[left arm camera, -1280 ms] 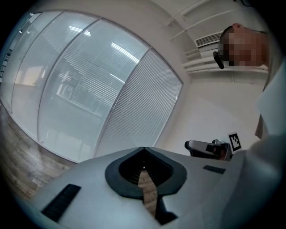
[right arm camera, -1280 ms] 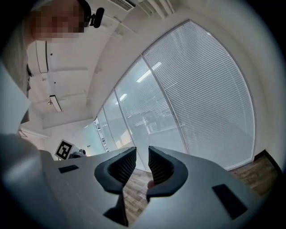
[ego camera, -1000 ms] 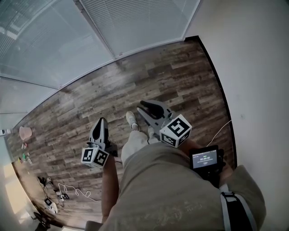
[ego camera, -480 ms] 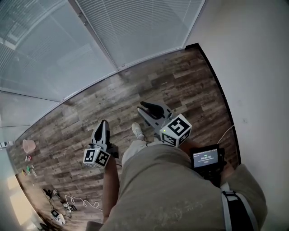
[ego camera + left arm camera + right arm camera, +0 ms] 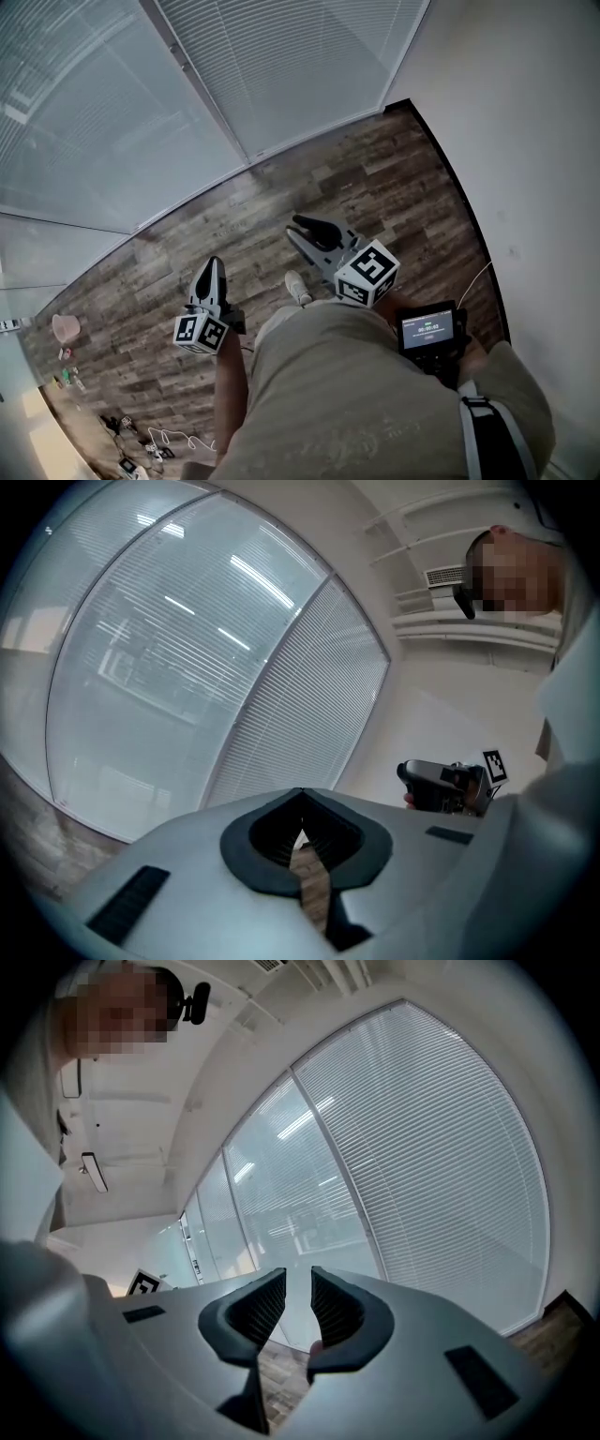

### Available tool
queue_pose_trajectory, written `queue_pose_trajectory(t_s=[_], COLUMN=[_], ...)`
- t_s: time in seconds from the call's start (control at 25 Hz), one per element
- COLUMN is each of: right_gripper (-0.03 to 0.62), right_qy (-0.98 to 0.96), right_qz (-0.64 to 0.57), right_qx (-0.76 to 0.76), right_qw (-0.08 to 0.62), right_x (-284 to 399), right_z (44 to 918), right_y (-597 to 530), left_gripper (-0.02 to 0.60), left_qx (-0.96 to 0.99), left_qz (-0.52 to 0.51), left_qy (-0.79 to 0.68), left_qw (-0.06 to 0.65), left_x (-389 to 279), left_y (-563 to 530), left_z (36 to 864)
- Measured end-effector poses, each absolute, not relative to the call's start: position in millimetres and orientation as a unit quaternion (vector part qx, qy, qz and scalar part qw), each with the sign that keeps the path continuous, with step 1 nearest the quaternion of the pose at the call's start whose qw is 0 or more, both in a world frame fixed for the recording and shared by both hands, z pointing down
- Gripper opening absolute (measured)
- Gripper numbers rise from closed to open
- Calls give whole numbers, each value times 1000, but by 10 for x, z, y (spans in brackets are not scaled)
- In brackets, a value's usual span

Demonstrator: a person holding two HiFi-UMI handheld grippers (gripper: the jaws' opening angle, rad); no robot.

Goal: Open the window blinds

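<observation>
White slatted window blinds [image 5: 291,66] hang lowered over the window ahead, beside a frosted glass pane [image 5: 84,122]. They also fill the left gripper view as blinds [image 5: 300,714] and the right gripper view as blinds [image 5: 441,1166]. My left gripper [image 5: 210,264] is shut with nothing in it, its jaw tips meeting [image 5: 300,794]. My right gripper [image 5: 300,231] stands open and empty, a narrow gap between its ribbed pads [image 5: 298,1274]. Both point toward the window over the wood floor [image 5: 375,178], well short of the blinds.
A white wall [image 5: 525,122] runs along the right. The person's shoe [image 5: 298,287] is between the grippers. A small screen device [image 5: 427,330] sits at the waist. Cables and small items [image 5: 150,441] and a pink object [image 5: 66,328] lie at the lower left.
The person has stepped toward the window, so the blinds fill more of the head view. Both grippers rode along with their jaws unchanged. The shoe has shifted forward.
</observation>
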State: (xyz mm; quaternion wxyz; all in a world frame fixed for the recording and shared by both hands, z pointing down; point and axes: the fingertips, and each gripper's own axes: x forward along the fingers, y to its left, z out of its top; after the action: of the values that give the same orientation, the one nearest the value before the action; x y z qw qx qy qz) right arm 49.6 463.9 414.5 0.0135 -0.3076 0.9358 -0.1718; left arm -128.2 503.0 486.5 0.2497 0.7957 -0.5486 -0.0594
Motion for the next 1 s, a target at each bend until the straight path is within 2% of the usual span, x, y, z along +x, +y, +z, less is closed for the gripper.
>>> queue_pose_trajectory(t_s=[0.24, 1.0], right_gripper=[78, 78], right_qy=[937, 947], right_qz=[-165, -151], right_qx=[-307, -283], right_qw=[16, 5], right_x=[45, -343], right_z=[4234, 4183], right_y=[4495, 4486], left_gripper=[15, 15], left_qx=[797, 792], left_qz=[-64, -82], left_qy=[-543, -553], left_qw=[257, 248], left_x=[-1735, -2067], left_y=[4877, 4995], left_z=[5066, 5045])
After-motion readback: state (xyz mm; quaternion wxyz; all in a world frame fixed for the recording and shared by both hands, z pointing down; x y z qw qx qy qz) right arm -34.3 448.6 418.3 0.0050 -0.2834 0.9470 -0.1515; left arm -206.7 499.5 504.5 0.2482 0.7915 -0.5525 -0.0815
